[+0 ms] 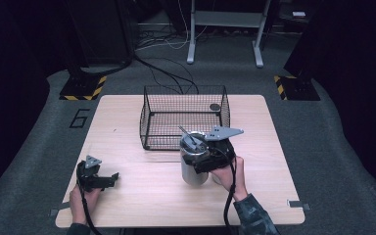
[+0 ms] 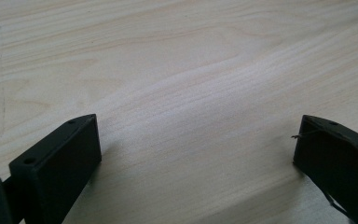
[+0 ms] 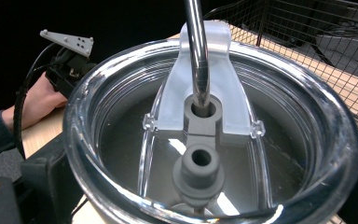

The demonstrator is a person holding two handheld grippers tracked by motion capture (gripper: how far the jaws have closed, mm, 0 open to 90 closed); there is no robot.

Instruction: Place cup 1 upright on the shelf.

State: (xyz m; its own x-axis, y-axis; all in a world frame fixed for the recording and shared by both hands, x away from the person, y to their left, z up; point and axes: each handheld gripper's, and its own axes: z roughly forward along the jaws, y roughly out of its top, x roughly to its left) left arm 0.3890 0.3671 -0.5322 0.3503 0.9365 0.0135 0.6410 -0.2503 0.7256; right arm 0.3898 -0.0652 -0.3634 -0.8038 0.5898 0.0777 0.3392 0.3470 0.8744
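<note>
High view has my right gripper (image 1: pixel 206 157) clamped round a cylindrical steel tumbler (image 1: pixel 193 171) standing near the table's (image 1: pixel 127 196) middle, just in front of the black wire basket (image 1: pixel 152 115). My right gripper view looks down on its clear, glossy round lid (image 3: pixel 121 107), a frosted flip tab (image 3: pixel 223 93), grey rubber stoppers and a polished metal straw (image 3: pixel 196 46) whose top is cut off. Both jaws are mostly hidden behind the rim. My left gripper (image 1: pixel 108 180) rests at the near left with its matte black jaws spread wide over pale, fine-grained wood, holding nothing. A small dark disc (image 1: pixel 215 106) in the basket is too small to identify.
</note>
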